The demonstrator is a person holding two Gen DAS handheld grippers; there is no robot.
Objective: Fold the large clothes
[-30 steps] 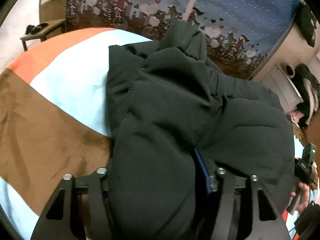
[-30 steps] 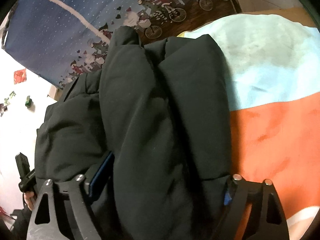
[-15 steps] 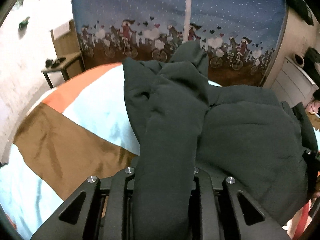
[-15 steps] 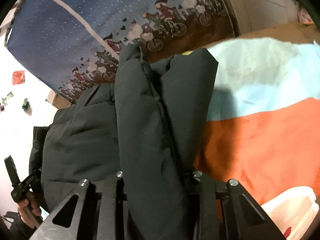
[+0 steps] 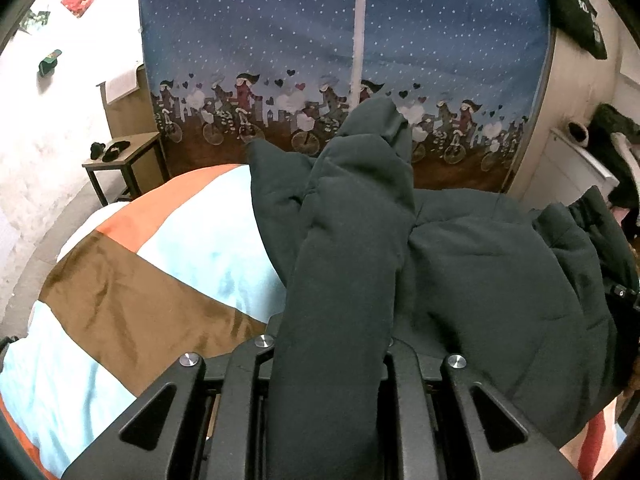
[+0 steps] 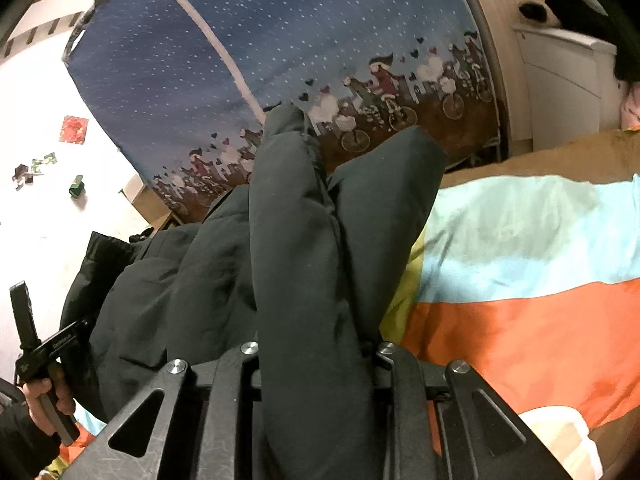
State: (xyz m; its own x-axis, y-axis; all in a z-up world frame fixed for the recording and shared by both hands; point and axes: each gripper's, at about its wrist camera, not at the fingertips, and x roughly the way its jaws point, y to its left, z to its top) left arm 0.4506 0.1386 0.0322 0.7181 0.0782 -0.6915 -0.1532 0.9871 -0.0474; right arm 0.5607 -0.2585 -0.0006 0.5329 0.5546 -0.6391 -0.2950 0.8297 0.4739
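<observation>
Your left gripper (image 5: 332, 360) and right gripper (image 6: 316, 356) have just closed, each pinching a jacket (image 5: 480, 280) fold; fingertips buried. Jacket lies mid-frame on the bed (image 5: 132, 312). Only the right view shows your hand (image 6: 44, 400), lower left.

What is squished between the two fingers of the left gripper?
A thick fold of the dark green padded jacket, pinched by the left gripper, as the left wrist view shows.

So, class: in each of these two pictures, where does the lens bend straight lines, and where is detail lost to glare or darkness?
Left wrist view: the curtain edges bow and black rims the corners; the jacket folds go murky. Right wrist view: the wall washes out white, and the blanket stripes curve.
</observation>
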